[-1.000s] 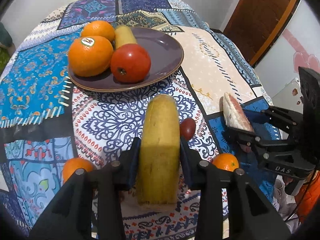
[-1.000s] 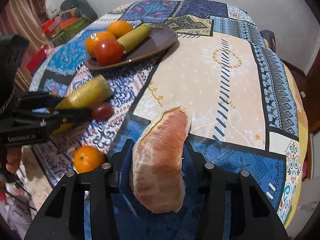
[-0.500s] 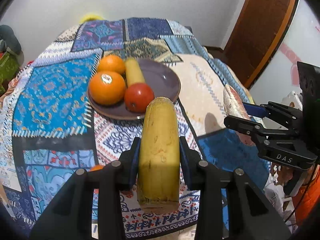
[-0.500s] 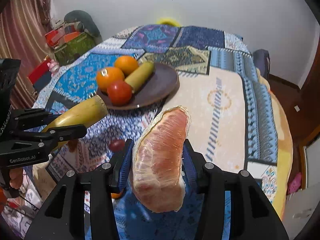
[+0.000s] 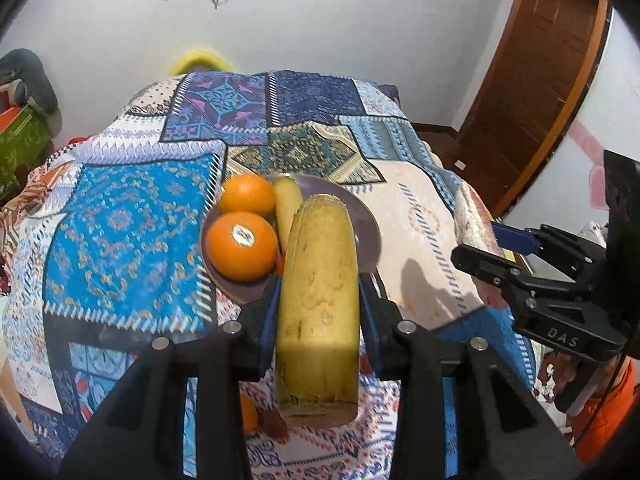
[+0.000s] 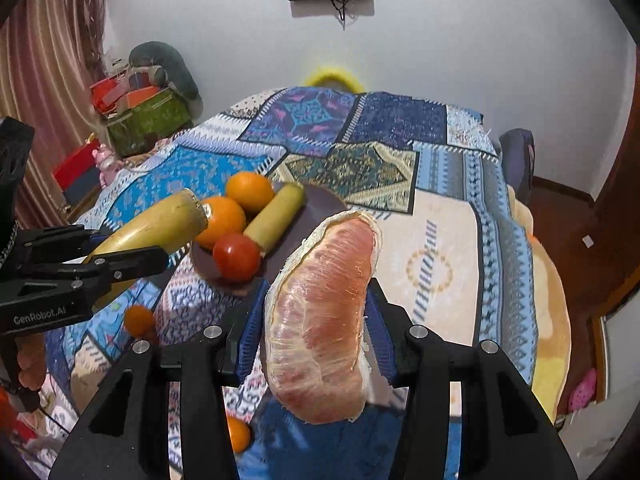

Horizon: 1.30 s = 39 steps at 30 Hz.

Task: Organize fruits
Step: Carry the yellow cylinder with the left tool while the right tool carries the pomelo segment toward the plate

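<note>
On the bench, a brown plate (image 6: 320, 204) holds two oranges (image 6: 222, 220), a tomato (image 6: 236, 256) and a banana piece (image 6: 276, 216). Left tool (image 5: 318, 312) grips another banana (image 5: 320, 280); right tool (image 6: 314, 320) grips a pomelo segment (image 6: 320, 312).

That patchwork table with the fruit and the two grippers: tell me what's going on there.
A person holds two handheld grippers above the table. The left gripper is clamped on a yellow banana piece with a cut end; the right gripper is clamped on a peeled pink pomelo segment. The round purple plate already carries two oranges, a red tomato and another banana piece. Small oranges remain on the patchwork cloth.
</note>
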Available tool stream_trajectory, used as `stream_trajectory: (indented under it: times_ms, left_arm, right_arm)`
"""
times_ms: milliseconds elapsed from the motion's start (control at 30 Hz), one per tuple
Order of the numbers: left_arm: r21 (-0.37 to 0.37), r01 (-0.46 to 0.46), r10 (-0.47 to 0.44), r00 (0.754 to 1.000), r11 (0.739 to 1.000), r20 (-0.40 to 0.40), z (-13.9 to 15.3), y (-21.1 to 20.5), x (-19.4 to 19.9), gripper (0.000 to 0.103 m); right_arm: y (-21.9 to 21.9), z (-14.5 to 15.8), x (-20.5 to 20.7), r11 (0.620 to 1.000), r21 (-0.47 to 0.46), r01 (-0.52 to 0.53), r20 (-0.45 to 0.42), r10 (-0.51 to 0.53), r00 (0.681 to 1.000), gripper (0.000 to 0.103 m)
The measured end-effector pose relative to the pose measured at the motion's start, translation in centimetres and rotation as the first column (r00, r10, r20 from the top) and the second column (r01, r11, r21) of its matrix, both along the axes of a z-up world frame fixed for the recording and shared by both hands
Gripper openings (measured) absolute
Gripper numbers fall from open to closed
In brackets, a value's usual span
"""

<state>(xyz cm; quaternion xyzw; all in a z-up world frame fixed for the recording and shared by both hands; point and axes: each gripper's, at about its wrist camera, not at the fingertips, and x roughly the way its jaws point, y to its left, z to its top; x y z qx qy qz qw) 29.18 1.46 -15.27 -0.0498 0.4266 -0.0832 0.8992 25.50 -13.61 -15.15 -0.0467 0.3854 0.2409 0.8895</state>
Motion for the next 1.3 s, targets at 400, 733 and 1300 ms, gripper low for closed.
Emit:
stream_trajectory:
  times_ms: [400, 733, 1300]
  left_arm:
    - [-0.001, -0.064, 0.064, 0.998, 0.998, 0.02, 0.1, 1.8, 4.8, 0.037]
    - [0.017, -0.057, 0.057, 0.998, 0.998, 0.007, -1.5, 1.9, 7.9, 0.037]
    - [0.005, -0.05, 0.05, 0.997, 0.999, -0.053, -4.7, 2.0, 11.9, 0.037]
  right_arm:
    - [2.0, 0.1, 4.3, 1.0, 0.017, -0.008, 0.017, 0.008, 1.0, 0.044]
    - [3.7, -1.4, 7.1, 1.0, 0.013, -0.025, -0.001, 0.025, 1.0, 0.043]
    - [5.4, -3.7, 10.8, 0.997, 0.026, -0.068, -0.061, 0.069, 0.996, 0.041]
